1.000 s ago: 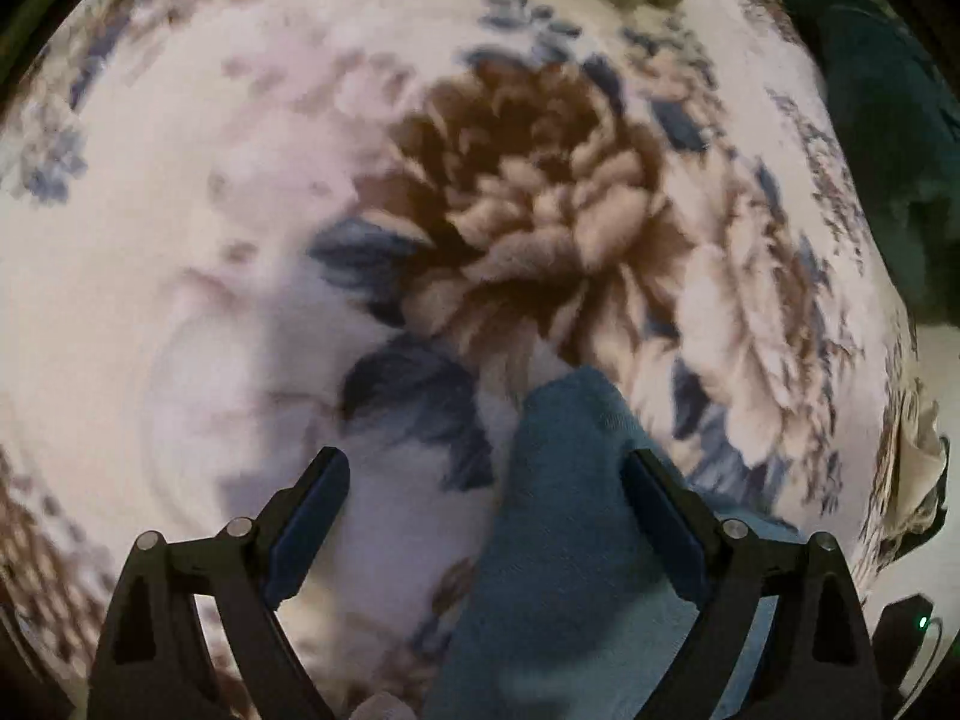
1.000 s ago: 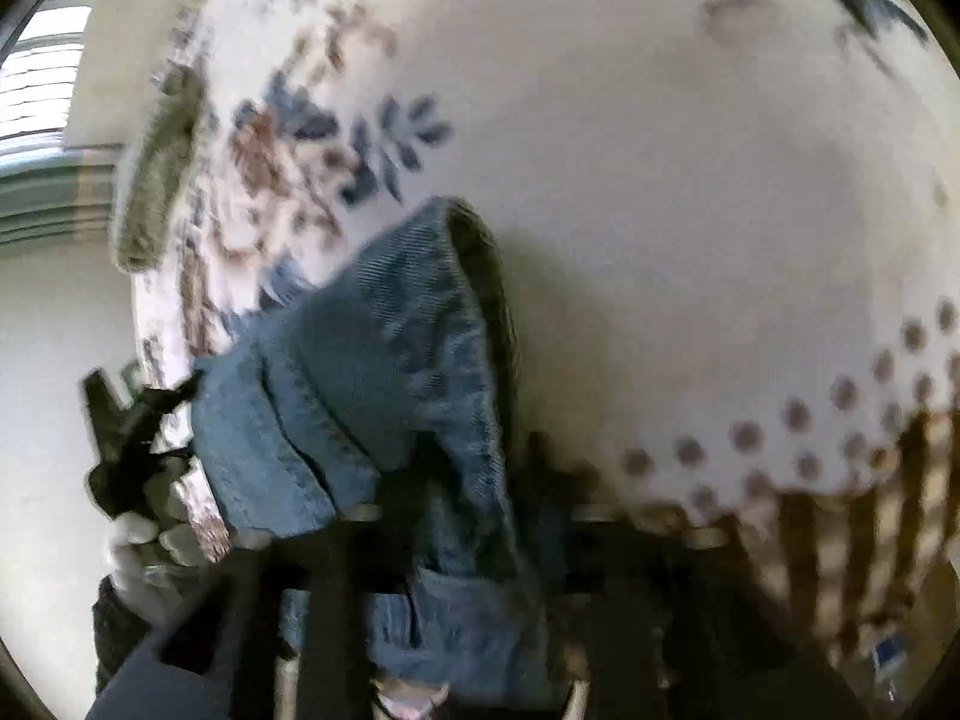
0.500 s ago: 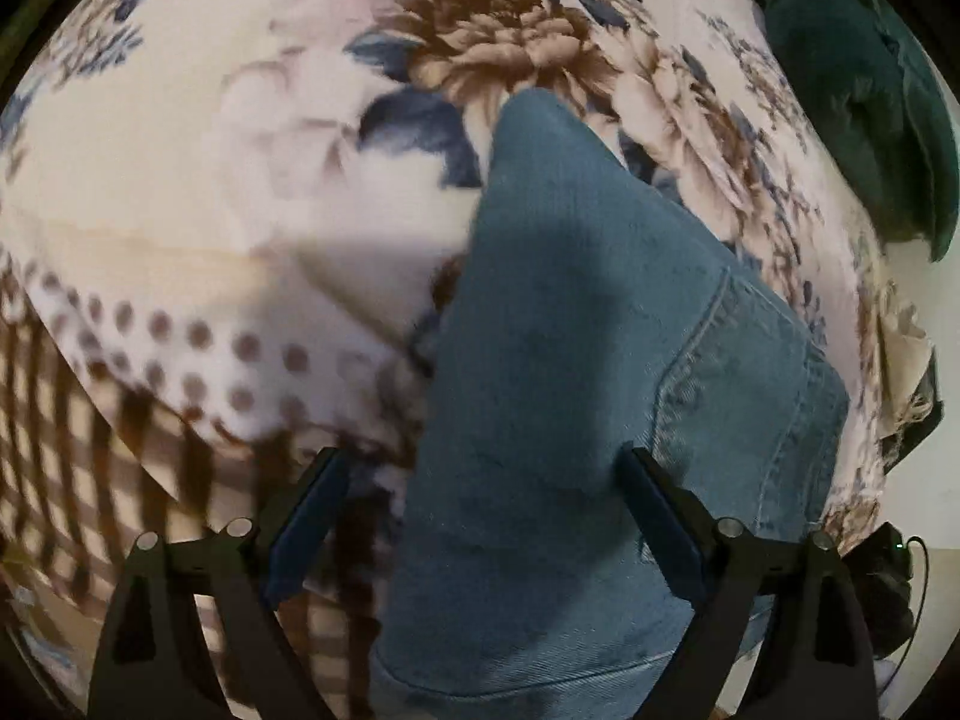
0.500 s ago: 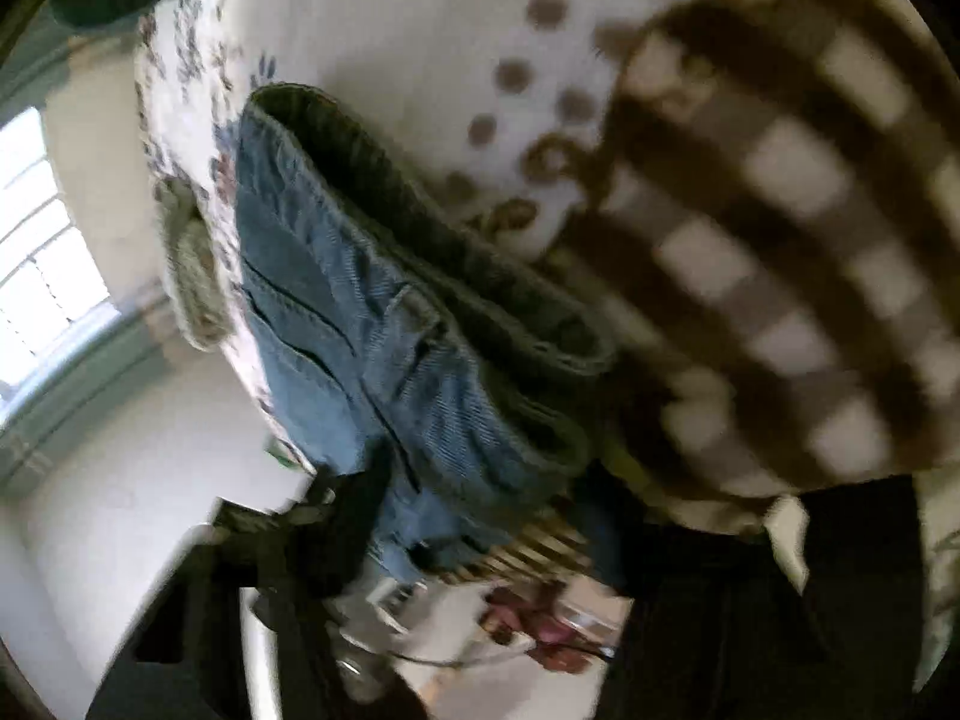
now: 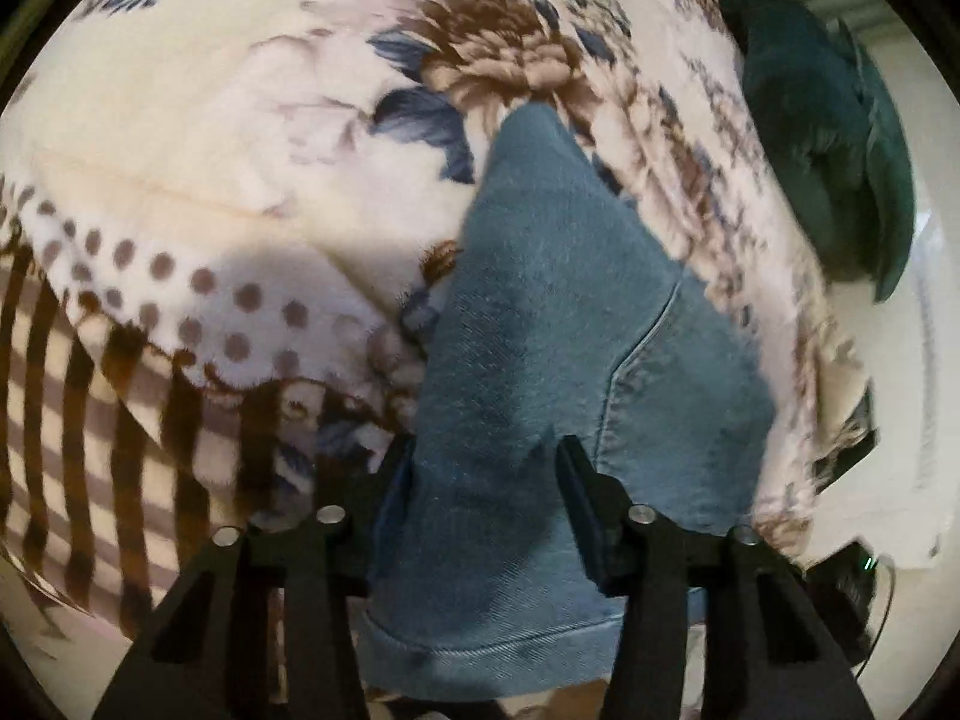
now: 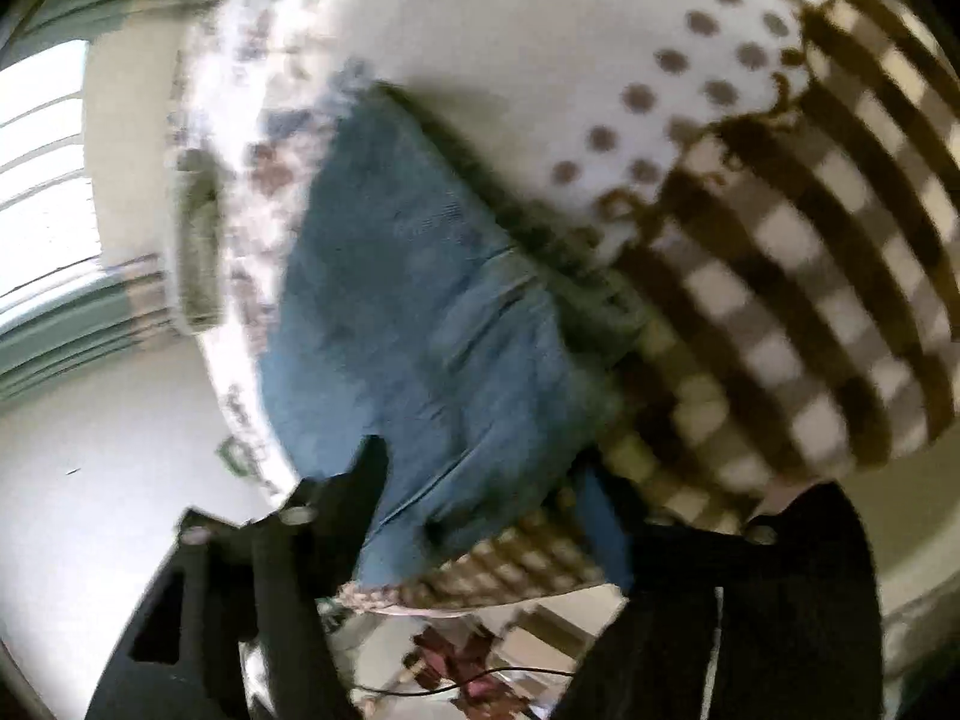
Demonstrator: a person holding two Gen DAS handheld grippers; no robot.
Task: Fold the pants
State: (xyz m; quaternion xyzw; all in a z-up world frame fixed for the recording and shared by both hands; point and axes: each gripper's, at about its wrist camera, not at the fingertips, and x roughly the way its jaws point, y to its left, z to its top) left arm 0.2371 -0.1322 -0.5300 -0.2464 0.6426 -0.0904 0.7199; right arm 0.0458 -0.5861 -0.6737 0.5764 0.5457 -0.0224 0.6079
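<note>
Folded blue jeans (image 5: pixel 558 324) lie on a floral blanket (image 5: pixel 240 120), with a hem at the near edge. My left gripper (image 5: pixel 486 480) has its fingers on either side of the jeans' near part, narrowed around the cloth. In the blurred right wrist view the jeans (image 6: pixel 408 312) lie at the blanket's edge, and my right gripper (image 6: pixel 486 480) straddles their near end with its fingers apart. Whether either gripper pinches the cloth is unclear.
The blanket's dotted and brown checked border (image 5: pixel 90 408) hangs over the near edge. A dark green cushion (image 5: pixel 828 138) lies at the right. A window with blinds (image 6: pixel 42 180) and a pale floor (image 6: pixel 90 510) show in the right wrist view.
My left gripper's fingers have come closer together around the jeans. The right wrist view has swung, and the jeans now sit between its fingers.
</note>
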